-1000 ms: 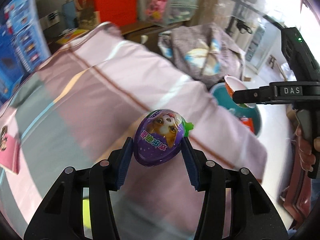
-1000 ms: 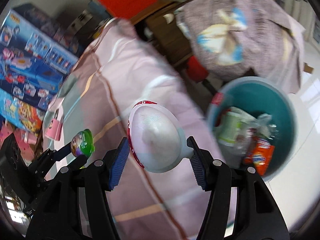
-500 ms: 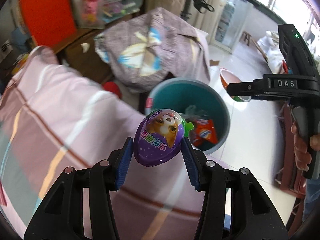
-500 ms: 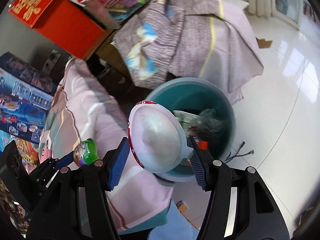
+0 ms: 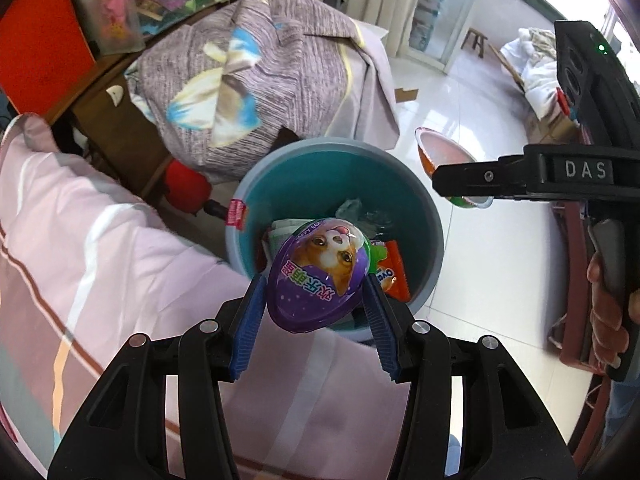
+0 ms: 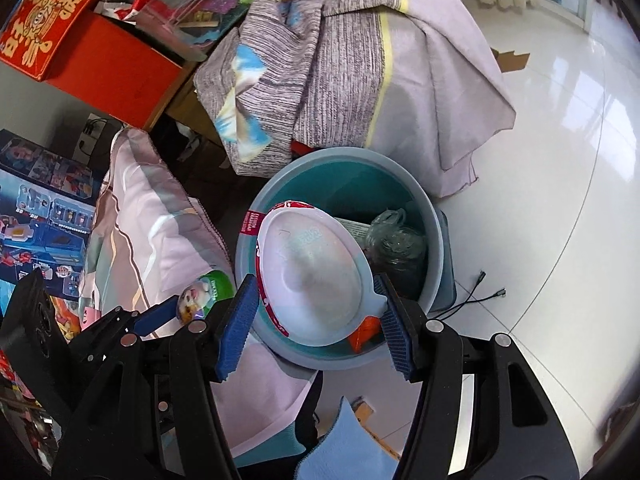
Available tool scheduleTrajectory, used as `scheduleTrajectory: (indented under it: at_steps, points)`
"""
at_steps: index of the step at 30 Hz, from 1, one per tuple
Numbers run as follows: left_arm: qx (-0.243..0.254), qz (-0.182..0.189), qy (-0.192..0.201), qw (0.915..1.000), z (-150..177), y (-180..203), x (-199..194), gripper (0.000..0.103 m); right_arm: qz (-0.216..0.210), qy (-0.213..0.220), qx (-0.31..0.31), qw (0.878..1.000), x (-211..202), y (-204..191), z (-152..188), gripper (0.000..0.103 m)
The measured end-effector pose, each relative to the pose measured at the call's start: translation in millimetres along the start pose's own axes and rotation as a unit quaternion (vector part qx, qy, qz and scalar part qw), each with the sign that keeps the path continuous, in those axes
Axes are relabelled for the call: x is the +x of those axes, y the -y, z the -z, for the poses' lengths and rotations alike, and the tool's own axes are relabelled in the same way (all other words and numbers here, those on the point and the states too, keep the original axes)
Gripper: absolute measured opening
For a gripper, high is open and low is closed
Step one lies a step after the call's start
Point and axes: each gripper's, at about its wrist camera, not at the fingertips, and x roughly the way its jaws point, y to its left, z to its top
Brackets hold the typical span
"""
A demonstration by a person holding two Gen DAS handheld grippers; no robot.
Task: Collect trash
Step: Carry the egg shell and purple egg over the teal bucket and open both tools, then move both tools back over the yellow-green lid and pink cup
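My left gripper (image 5: 316, 312) is shut on a purple egg-shaped package (image 5: 318, 276) with a puppy picture. It hangs over the near rim of the teal bin (image 5: 320, 172). My right gripper (image 6: 316, 316) is shut on a white egg-shaped half shell (image 6: 316, 272) with a red rim, also above the bin (image 6: 320, 184). The left wrist view shows the right gripper (image 5: 444, 178) over the floor just right of the bin, with the shell (image 5: 440, 150) in it. In the right wrist view the left gripper (image 6: 188, 308) and its package (image 6: 204, 292) sit at lower left. The bin holds an orange wrapper (image 5: 394, 268) and a crumpled plastic bag (image 6: 394, 240).
A bed with a pink striped sheet (image 5: 100, 240) borders the bin on the left. A grey blanket-covered mound (image 5: 260, 80) stands behind it. A red box (image 6: 80, 60) and toy boxes (image 6: 40, 200) lie further back. White tile floor (image 6: 560, 160) with a cable (image 6: 480, 280) spreads to the right.
Both grippers have swung from over the bed to above the teal bin, sinking a little and rolling. Each still grips its egg-shaped item.
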Motion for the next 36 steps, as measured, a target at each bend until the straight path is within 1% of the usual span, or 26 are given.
scheduleTrajectory:
  at_steps: [3,4,6,8,9,11,13,16,22,25,26,29,36]
  points:
    - [-0.011,0.006,-0.006,0.9999,-4,0,7,0.053,0.000,-0.002,0.003,1.000,2,2,-2,0.057]
    - [-0.016,0.009,-0.010,0.9998,-5,-1,9,0.057,0.000,-0.003,0.003,1.000,2,2,-3,0.057]
    - [-0.019,0.007,-0.010,0.9998,-6,-1,10,0.062,0.001,-0.003,0.002,1.000,2,2,-4,0.057]
    - [-0.019,0.001,-0.012,0.9997,-5,-2,10,0.069,0.001,-0.003,0.001,1.000,2,1,-4,0.057]
    - [-0.021,-0.001,-0.012,0.9997,-5,-3,9,0.075,0.001,-0.004,0.001,1.000,3,1,-5,0.057]
    - [-0.023,-0.005,-0.008,0.9997,-4,-4,7,0.081,0.002,-0.005,0.000,1.000,4,0,-4,0.057]
    - [-0.031,-0.007,-0.005,0.9995,-2,-8,3,0.090,0.003,-0.007,-0.004,1.000,6,-3,-4,0.057]
    - [-0.041,-0.008,0.000,0.9991,1,-15,-2,0.092,0.004,-0.013,-0.011,1.000,10,-8,-3,0.057]
    - [-0.069,0.000,-0.002,0.9976,10,-29,-6,0.093,0.004,-0.025,-0.031,0.999,21,-25,-2,0.057]
    - [-0.077,-0.003,0.000,0.9971,15,-35,-10,0.094,0.009,-0.029,-0.042,0.999,26,-35,-1,0.058]
    - [-0.080,-0.002,0.001,0.9968,17,-37,-11,0.094,0.010,-0.031,-0.046,0.998,28,-39,-1,0.059]
    - [-0.087,-0.002,0.004,0.9962,22,-43,-15,0.095,0.011,-0.035,-0.052,0.998,31,-48,0,0.073]
    - [-0.099,0.002,0.008,0.9951,31,-54,-24,0.095,0.024,-0.038,-0.048,0.998,32,-55,3,0.076]
